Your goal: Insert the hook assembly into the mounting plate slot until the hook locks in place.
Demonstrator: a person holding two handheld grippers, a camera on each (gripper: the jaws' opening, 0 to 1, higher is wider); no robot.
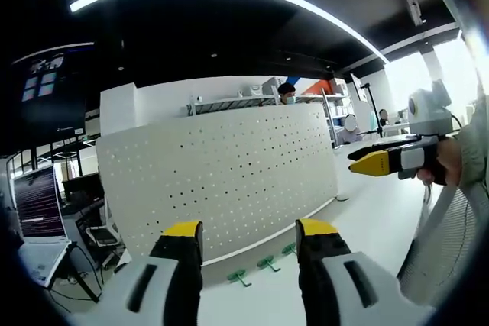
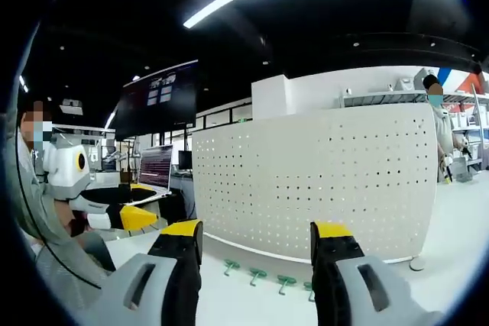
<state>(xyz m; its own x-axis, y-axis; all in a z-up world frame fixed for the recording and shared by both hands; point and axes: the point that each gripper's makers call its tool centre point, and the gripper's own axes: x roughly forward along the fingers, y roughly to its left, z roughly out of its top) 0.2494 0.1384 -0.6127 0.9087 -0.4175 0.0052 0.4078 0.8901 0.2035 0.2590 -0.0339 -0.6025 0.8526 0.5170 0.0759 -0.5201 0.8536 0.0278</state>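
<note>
Approach stage, before any grasp. A white perforated board (image 1: 221, 181) stands upright at the back of a white counter (image 1: 367, 227); this pegboard is judged to be the mounting plate of the task. Several small green hooks (image 1: 267, 264) lie in a row on the counter just in front of the board's lower edge; in the right gripper view the same hooks (image 2: 257, 273) lie between that gripper's two fingers as seen, but well ahead of them and untouched.

The left gripper (image 1: 248, 238) points toward the board with its yellow-tipped fingers spread apart and nothing between them. The right gripper (image 2: 256, 238) is likewise released, fingers wide and empty. In the left gripper view, the right gripper (image 1: 386, 162) enters from the right, held in a hand (image 1: 451, 162) above the counter; from this angle it cannot be told there whether its fingers are apart. In the right gripper view, the left gripper (image 2: 126, 217) shows at the left edge, near the person's sleeve (image 2: 46, 219).

No hook is yet seated in the board, so the task appears to stand at its beginning. The next move calls for lowering one gripper to the row of hooks, closing on a single hook without disturbing its neighbours, then lifting it to a hole in the board. Another person (image 1: 286, 94) stands behind the board.
</note>
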